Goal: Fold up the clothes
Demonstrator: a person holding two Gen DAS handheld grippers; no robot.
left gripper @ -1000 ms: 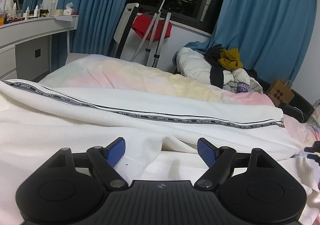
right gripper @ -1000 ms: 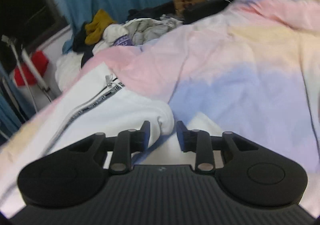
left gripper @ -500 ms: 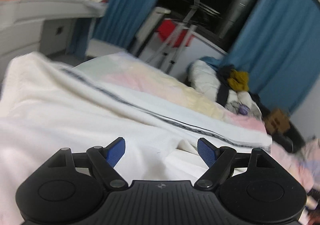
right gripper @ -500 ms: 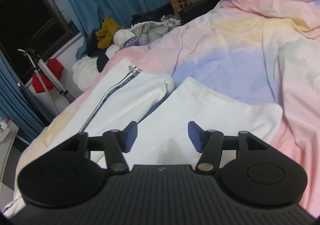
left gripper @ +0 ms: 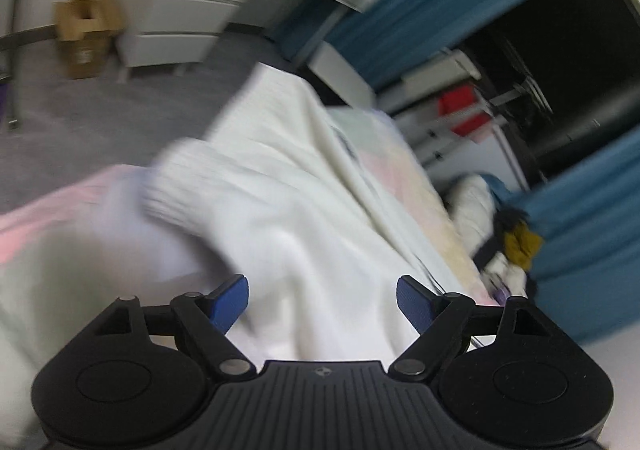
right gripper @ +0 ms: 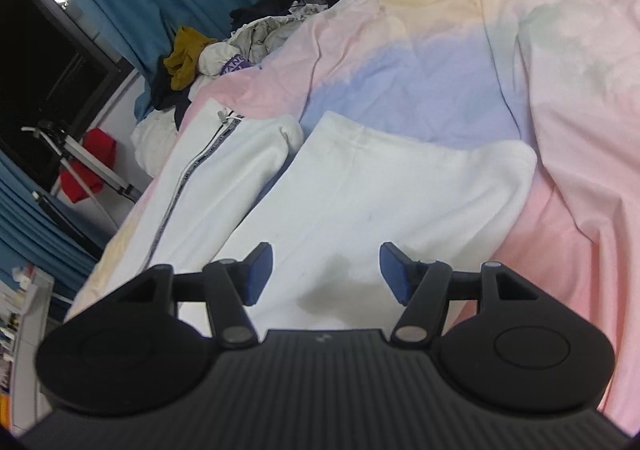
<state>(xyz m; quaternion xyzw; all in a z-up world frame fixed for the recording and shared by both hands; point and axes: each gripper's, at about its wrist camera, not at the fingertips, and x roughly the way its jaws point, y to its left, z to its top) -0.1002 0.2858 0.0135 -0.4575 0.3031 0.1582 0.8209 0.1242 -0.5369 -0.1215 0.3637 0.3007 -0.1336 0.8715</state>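
The white garment (right gripper: 360,186), trousers by the look of them with a dark printed stripe (right gripper: 188,178) down one leg, lay spread on the bed over the pastel duvet (right gripper: 500,50), its two leg ends pointing toward the far edge near the heap of clothes (right gripper: 208,50). The step in hand looked like the pause between two folds: neither tool held cloth. The right gripper (right gripper: 326,270) hung over the nearer leg, its fingers (right gripper: 260,270) opening to a middling gap with only fabric lying below them, not pinched. The left gripper (left gripper: 322,300) had its fingers (left gripper: 230,300) wide and opening a touch more, empty, above the blurred waist end of the garment (left gripper: 288,210) near the bed's edge toward the floor (left gripper: 100,122). The next move probably called for each hand to drop onto an edge of the trousers, pinch it, and carry one half over the other. Against the earlier frames, the right fingers had let go of the bunched leg end they were nearly shut on and drawn back, while the left view had rolled sharply and swung toward the drawers (left gripper: 180,22).
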